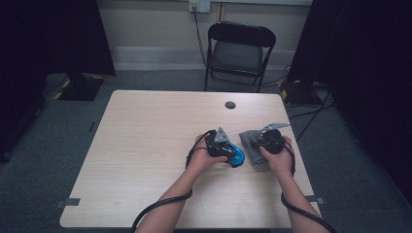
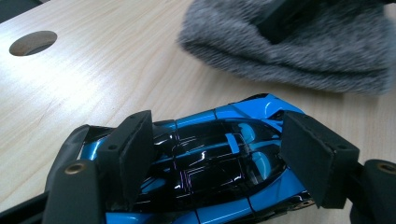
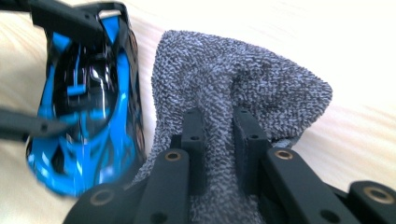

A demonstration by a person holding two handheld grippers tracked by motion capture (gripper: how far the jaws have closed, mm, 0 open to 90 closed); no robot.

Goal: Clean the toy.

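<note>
A glossy blue and black toy car [image 2: 243, 116] lies on the pale wood table [image 1: 145, 145], right of its middle. My left gripper [image 2: 217, 142] straddles it, with a black pad pressed against each side of the body. In the high view that left gripper [image 1: 226, 151] sits over the car [image 1: 236, 158]. Just right of the car lies a grey fluffy cloth [image 3: 243, 84]. My right gripper [image 3: 218, 128] is shut on a raised fold of it. From above, the right gripper [image 1: 265, 141] covers part of the cloth [image 1: 248, 140].
A round cable hole [image 1: 230, 105] is in the table beyond the hands. A black folding chair [image 1: 240, 48] stands behind the far edge. Cables trail from both grippers off the near edge. Dark curtains hang at both sides.
</note>
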